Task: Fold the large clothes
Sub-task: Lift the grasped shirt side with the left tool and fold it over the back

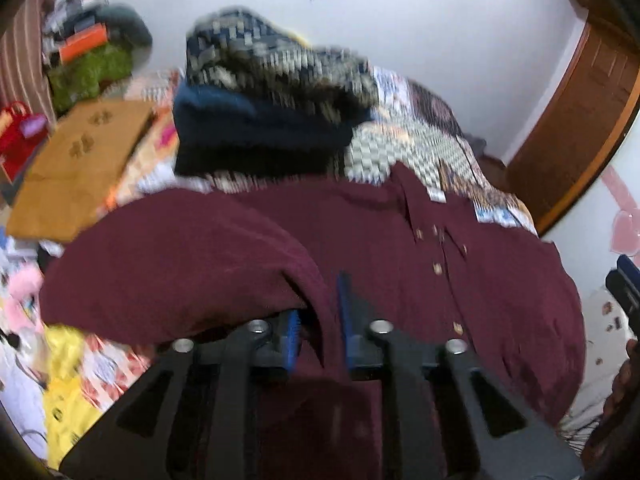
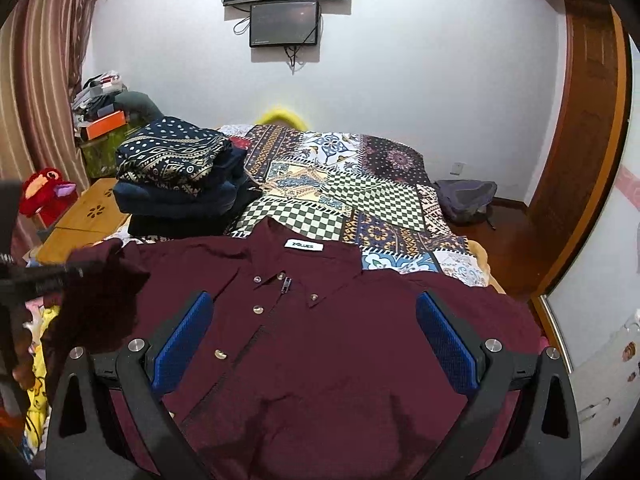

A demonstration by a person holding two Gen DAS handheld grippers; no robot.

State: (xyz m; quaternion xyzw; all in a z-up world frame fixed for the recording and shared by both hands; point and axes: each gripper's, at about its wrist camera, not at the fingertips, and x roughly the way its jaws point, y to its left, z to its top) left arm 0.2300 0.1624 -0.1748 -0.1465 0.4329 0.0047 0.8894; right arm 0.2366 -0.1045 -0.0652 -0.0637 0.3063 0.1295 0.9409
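Observation:
A maroon button-up shirt (image 2: 320,272) lies front-up on the bed, collar toward the far wall. My right gripper (image 2: 316,340) hovers over its chest, open wide, with the blue pads (image 2: 182,340) apart and nothing between them. In the left wrist view, which is blurred, my left gripper (image 1: 320,332) has a fold of the shirt's sleeve (image 1: 316,312) filling the narrow gap between its blue pads. The right wrist view shows that gripper (image 2: 76,271) at the left edge, holding the sleeve (image 2: 100,296) raised over the shirt's left side.
A stack of folded clothes (image 2: 176,176) sits on the patchwork bedspread (image 2: 360,184) behind the shirt. A low wooden table (image 2: 84,216) and a red plush toy (image 2: 44,192) stand to the left. A backpack (image 2: 464,200) lies by the wooden door frame (image 2: 588,140). Yellow clothes (image 1: 68,392) lie bottom left.

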